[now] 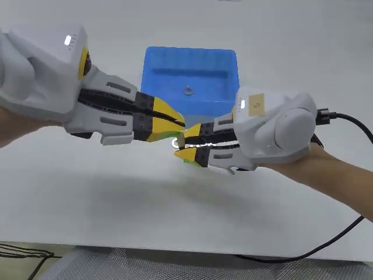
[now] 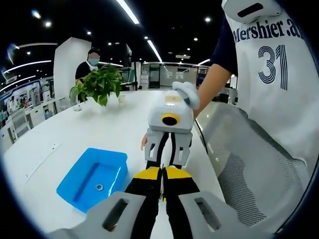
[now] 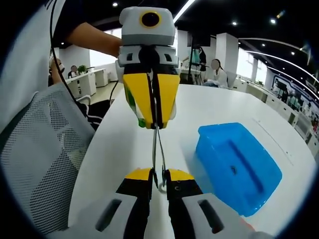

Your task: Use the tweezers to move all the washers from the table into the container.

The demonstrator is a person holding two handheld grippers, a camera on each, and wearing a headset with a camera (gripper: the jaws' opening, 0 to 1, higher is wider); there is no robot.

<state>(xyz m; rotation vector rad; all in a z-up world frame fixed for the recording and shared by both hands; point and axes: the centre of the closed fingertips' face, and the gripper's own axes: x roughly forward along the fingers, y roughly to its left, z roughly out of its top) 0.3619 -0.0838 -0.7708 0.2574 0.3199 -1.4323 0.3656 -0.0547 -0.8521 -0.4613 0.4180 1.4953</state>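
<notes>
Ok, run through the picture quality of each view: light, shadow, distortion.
Head view: even, soft light and sharp detail, with a faint diffuse shadow on the table and no strong glare. Left gripper view: heavy fisheye bend, ceiling strips bright against a dark ceiling, container clear. Right gripper view: same bend, tweezers crisp against the white table.

You have the blue rectangular plastic container (image 1: 152, 73) on the white worktop (image 1: 116, 198), one small metal washer (image 1: 188, 90) in it. Before it, the left hand-held gripper (image 1: 178, 125) faces the right hand-held gripper (image 1: 180, 143).
</notes>
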